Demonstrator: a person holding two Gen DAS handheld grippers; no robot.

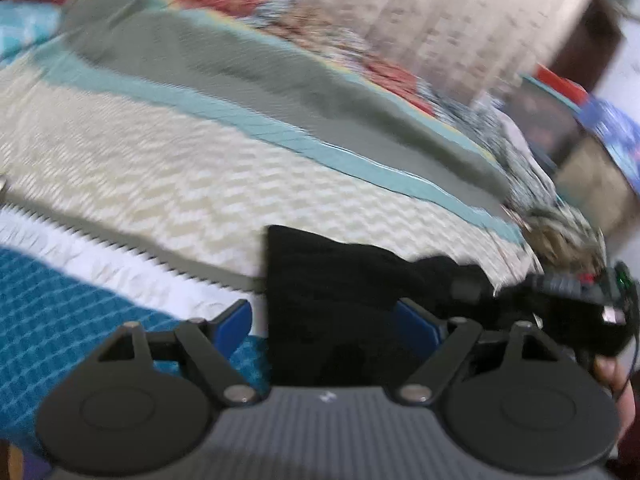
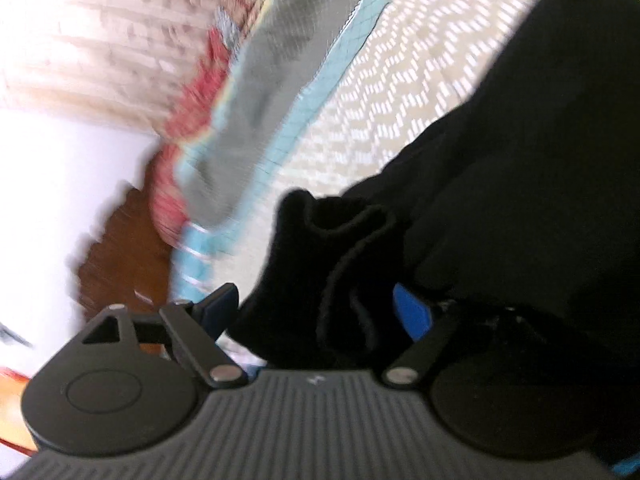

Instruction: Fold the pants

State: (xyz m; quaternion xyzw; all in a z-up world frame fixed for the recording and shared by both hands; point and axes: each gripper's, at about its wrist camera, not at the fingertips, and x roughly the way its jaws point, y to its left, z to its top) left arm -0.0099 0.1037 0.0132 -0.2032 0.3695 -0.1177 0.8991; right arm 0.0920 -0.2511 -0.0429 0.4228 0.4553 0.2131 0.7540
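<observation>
Bed (image 1: 168, 184) with cream cover, black pants (image 1: 320, 280), grey blanket (image 1: 224, 68)

A bed (image 1: 168, 168) under cream, teal and grey covers; pale patterned curtains (image 2: 80, 32) glow bright behind.

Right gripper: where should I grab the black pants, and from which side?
Take the black pants at the bunched, rolled hem right ahead of the right gripper. Come straight on from the near side; the raised folds already sit between the open fingers, giving them bulk to pinch.
</observation>
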